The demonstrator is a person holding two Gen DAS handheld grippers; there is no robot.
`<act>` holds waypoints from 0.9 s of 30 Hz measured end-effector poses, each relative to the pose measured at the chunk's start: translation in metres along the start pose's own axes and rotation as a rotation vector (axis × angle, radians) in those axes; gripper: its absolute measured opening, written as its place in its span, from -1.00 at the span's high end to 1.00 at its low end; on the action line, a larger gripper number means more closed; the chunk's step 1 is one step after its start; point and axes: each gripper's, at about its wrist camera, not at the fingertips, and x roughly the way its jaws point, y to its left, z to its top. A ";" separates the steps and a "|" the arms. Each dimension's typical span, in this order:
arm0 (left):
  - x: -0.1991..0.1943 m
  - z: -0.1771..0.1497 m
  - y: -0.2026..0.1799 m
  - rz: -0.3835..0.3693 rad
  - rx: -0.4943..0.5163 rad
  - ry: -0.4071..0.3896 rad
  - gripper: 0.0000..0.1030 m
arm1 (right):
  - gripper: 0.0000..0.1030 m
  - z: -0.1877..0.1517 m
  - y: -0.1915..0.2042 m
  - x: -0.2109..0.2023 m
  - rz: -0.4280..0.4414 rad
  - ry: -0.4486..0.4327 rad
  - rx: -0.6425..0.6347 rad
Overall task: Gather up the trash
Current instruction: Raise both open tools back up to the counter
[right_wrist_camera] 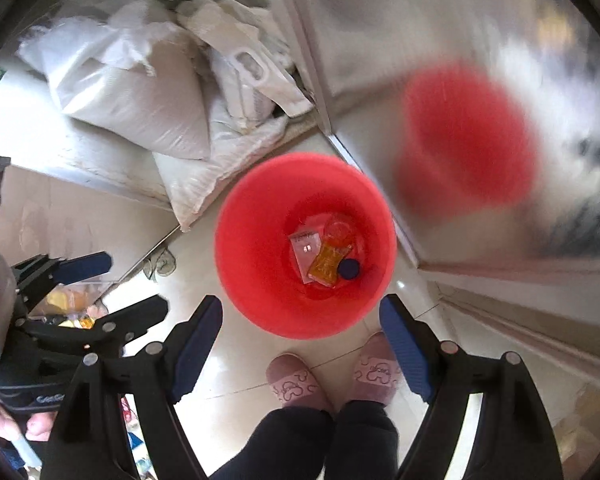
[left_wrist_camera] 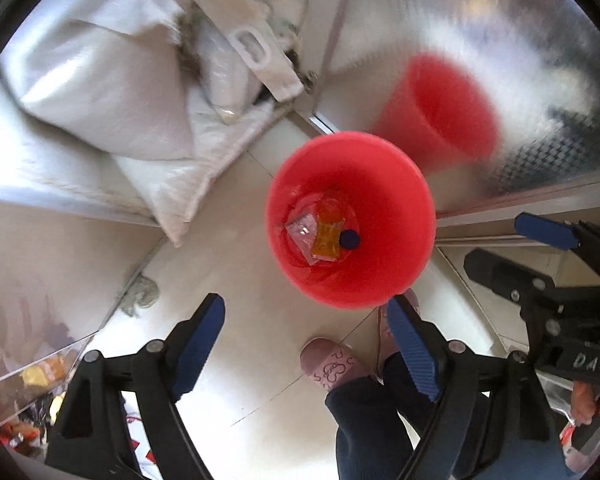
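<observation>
A red bin stands on the pale tiled floor, straight below both grippers. At its bottom lie a clear wrapper, an orange packet and a dark blue cap. My left gripper hangs open above the bin's near rim, nothing between its blue pads. My right gripper is open too, with nothing in it, just right of the left one.
White sacks are heaped beyond the bin on the left. A shiny metal cabinet on the right mirrors the bin. A person's pink slippers stand by the bin. Colourful wrappers lie at lower left.
</observation>
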 end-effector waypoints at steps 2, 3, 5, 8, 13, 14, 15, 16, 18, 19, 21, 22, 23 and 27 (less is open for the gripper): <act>-0.030 -0.003 0.003 0.012 -0.009 -0.018 -0.59 | -0.54 0.005 0.010 -0.019 -0.003 -0.014 -0.032; -0.046 -0.004 0.005 0.015 -0.017 -0.028 -0.59 | -0.54 0.007 0.015 -0.030 -0.003 -0.022 -0.044; -0.078 -0.006 0.009 0.023 -0.041 -0.051 -0.60 | -0.54 0.010 0.026 -0.053 0.008 -0.035 -0.068; -0.127 -0.008 0.014 0.039 -0.077 -0.091 -0.60 | -0.54 0.015 0.043 -0.093 0.009 -0.064 -0.110; -0.214 -0.007 0.017 0.057 -0.121 -0.158 -0.60 | -0.65 0.020 0.070 -0.171 -0.054 -0.087 -0.164; -0.233 -0.007 0.016 0.050 -0.132 -0.178 -0.60 | -0.75 0.020 0.074 -0.190 -0.055 -0.109 -0.177; -0.251 -0.007 0.016 0.044 -0.140 -0.196 -0.60 | -0.82 0.020 0.079 -0.207 -0.065 -0.129 -0.191; -0.264 -0.007 0.015 0.043 -0.142 -0.211 -0.60 | -0.91 0.021 0.084 -0.226 -0.074 -0.150 -0.203; -0.295 -0.007 0.012 0.050 -0.140 -0.240 -0.60 | -0.93 0.022 0.088 -0.256 -0.069 -0.180 -0.216; -0.312 -0.007 0.009 0.049 -0.142 -0.261 -0.60 | -0.93 0.023 0.091 -0.270 -0.074 -0.193 -0.220; -0.336 -0.007 0.006 0.054 -0.140 -0.291 -0.61 | -0.95 0.024 0.094 -0.297 -0.094 -0.234 -0.232; -0.348 -0.006 0.004 0.052 -0.137 -0.301 -0.61 | -0.99 0.023 0.096 -0.310 -0.114 -0.257 -0.236; -0.360 -0.005 0.002 0.045 -0.137 -0.314 -0.61 | -0.99 0.022 0.098 -0.321 -0.128 -0.276 -0.240; -0.399 0.002 -0.007 0.023 -0.106 -0.364 -0.61 | -0.99 0.025 0.100 -0.361 -0.173 -0.322 -0.238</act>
